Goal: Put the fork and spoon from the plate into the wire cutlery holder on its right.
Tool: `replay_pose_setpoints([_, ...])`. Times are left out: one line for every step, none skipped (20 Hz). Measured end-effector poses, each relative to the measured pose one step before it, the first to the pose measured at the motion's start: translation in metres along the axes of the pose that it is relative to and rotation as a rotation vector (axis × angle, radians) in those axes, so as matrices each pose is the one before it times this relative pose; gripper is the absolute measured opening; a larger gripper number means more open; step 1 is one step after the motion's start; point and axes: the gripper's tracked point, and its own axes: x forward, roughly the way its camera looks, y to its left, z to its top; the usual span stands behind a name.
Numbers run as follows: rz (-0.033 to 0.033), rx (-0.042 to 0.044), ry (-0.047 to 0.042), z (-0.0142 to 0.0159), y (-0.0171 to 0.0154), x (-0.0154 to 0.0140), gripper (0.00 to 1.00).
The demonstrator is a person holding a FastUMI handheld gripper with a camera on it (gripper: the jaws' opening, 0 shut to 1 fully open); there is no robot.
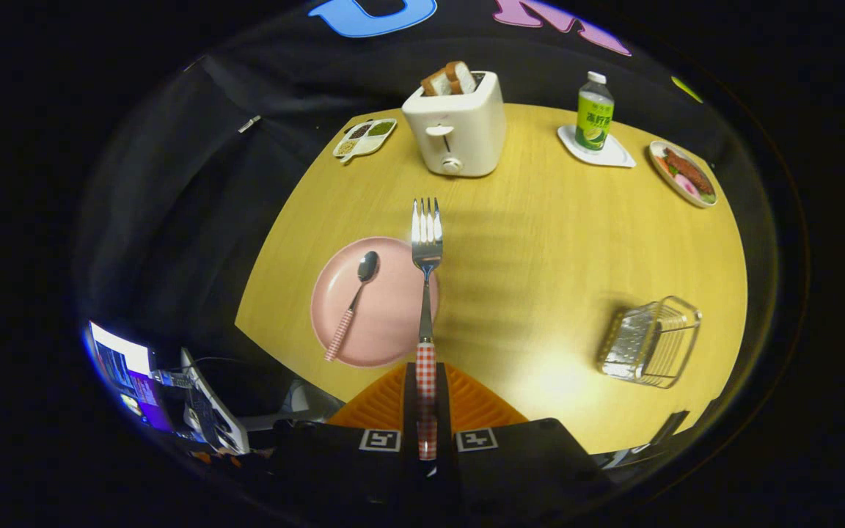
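We've got the silver fork with the red-and-white checked handle (pixel 426 293) pinched in the gripper (pixel 426 400): both orange ribbed fingers (pixel 386 400) are closed tight on the checked handle, fork sticking straight out ahead, tines pointing toward the table's far edge. We read it as lifted off, its tines and neck passing over the right rim of the round pink plate (pixel 386 323). That plate sits by the near-left edge of the round yellow wooden table (pixel 540 242). The small dark-bowled spoon with a matching checked handle (pixel 353 304) lies on the plate, left of the fork, bowl toward the far side, handle slanting toward the plate's near-left rim, handle end at or just over it. The clear-looking wire cutlery holder (pixel 650 341) sits near the table's right edge, well apart from the plate, tipped or leaning as we see it; can't tell whether anything is inside. Along the far edge: a white two-slot toaster (pixel 455 125) with bread slices (pixel 450 78) poking out, dead ahead beyond the tines; a small divided tray of seasonings (pixel 365 137) to its left; a green-labelled bottle with a white cap (pixel 595 111) standing on a white square coaster (pixel 602 150) to its right; and an oval plate of food (pixel 684 174) at the far-right edge. Off the table's near-left corner, a lit screen (pixel 125 374) and some gear.
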Motion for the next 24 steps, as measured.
replay_pose_setpoints([-0.01433, -0.00536, 0.00375, -0.00145, -0.01501, -0.01167, 0.13])
replay_pose_setpoints([-0.00623, 0.00784, 0.00838, -0.00325, -0.01314, -0.01021, 0.13])
replay_pose_setpoints([-0.00234, 0.01517, 0.01276, -0.00334, -0.01482, -0.01106, 0.13])
replay_pose_setpoints([-0.00692, 0.01321, 0.01770, -0.00469, -0.01665, -0.00863, 0.13])
replay_pose_setpoints([-0.01079, 0.00734, 0.02470, -0.00522, -0.01719, -0.00846, 0.13])
replay_pose_setpoints([-0.01382, 0.00779, 0.02321, -0.00620, -0.01420, -0.00743, 0.12])
replay_pose_setpoints([-0.01131, 0.00293, 0.03140, -0.00541, -0.01529, -0.00694, 0.12])
replay_pose_setpoints([-0.00700, 0.00168, 0.02713, -0.00422, -0.01366, -0.00470, 0.13])
replay_pose_setpoints([-0.01034, 0.00076, 0.03712, -0.00703, -0.01159, -0.00431, 0.13])
replay_pose_setpoints([-0.01326, -0.00613, 0.05221, -0.00883, -0.01257, -0.00303, 0.13])
replay_pose_setpoints([-0.01066, -0.01819, 0.04708, -0.00627, -0.01040, -0.00246, 0.13])
replay_pose_setpoints([-0.01168, -0.01767, 0.05789, -0.00834, -0.00905, 0.00141, 0.13])
replay_pose_setpoints([-0.02057, -0.02025, 0.05288, -0.00416, -0.01046, 0.00114, 0.13])
replay_pose_setpoints([-0.01343, -0.01844, 0.04634, -0.00260, -0.00850, 0.00091, 0.13])
replay_pose_setpoints([-0.00163, -0.01457, 0.05317, -0.00157, -0.00380, 0.00282, 0.13])
replay_pose_setpoints([-0.00205, -0.01133, 0.05307, -0.00170, -0.00233, 0.00484, 0.13])
replay_pose_setpoints([-0.00517, -0.01481, 0.05657, -0.00074, -0.00281, 0.00354, 0.13])
replay_pose_setpoints([-0.00576, -0.01517, 0.05049, -0.00061, -0.00270, 0.00453, 0.13])
replay_pose_setpoints([-0.00633, -0.00652, 0.04475, 0.00191, -0.00166, 0.00324, 0.13])
replay_pose_setpoints([-0.00449, -0.00358, 0.04172, 0.00115, -0.00148, 0.00276, 0.13])
replay_pose_setpoints([-0.00521, -0.00339, 0.03473, 0.00390, -0.00114, 0.00317, 0.13])
replay_pose_setpoints([-0.00042, 0.00157, 0.02883, 0.00481, -0.00106, 0.00293, 0.13])
replay_pose_setpoints([0.00175, 0.00736, 0.02626, 0.00417, -0.00062, 0.00223, 0.12])
replay_pose_setpoints([-0.00162, 0.01029, 0.02552, 0.00413, -0.00071, 0.00287, 0.13])
